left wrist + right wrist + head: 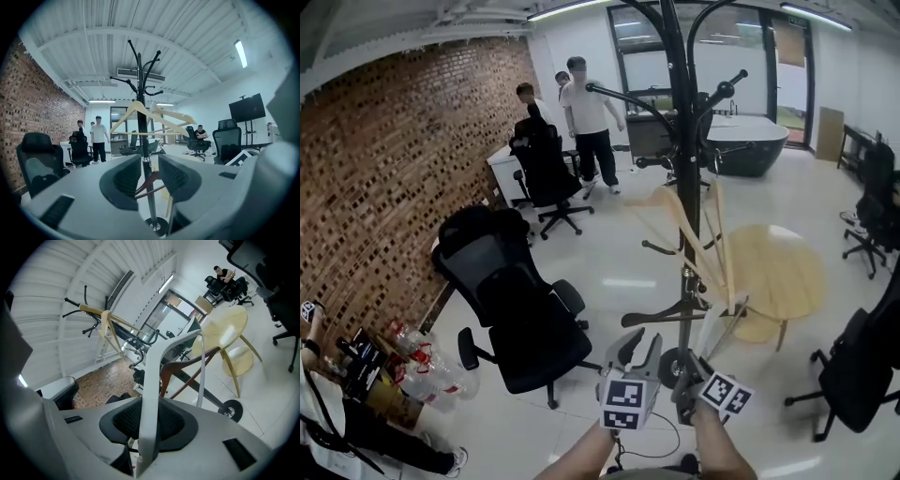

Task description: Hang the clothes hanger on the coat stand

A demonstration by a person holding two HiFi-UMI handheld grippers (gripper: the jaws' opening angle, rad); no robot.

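Note:
The black coat stand [680, 141] rises just ahead of me, its round base [680, 364] near my hands. Two light wooden hangers [698, 230] hang on it, and a dark brown hanger [670, 309] hangs lower down. My right gripper [696, 373] is shut on the bar of a white hanger [152, 380], which reaches up toward the pole [206, 387]. My left gripper [150, 176] stands open with nothing in it; the stand's pole [143, 140] shows through the gap between its jaws. It sits just left of the right gripper, low in the head view [636, 354].
A black office chair [520, 314] stands left of the stand, and another [862, 370] at the right edge. A round wooden table [778, 272] is behind the stand on the right. People [591, 117] stand at the back. Bottles and a box [408, 375] lie by the brick wall.

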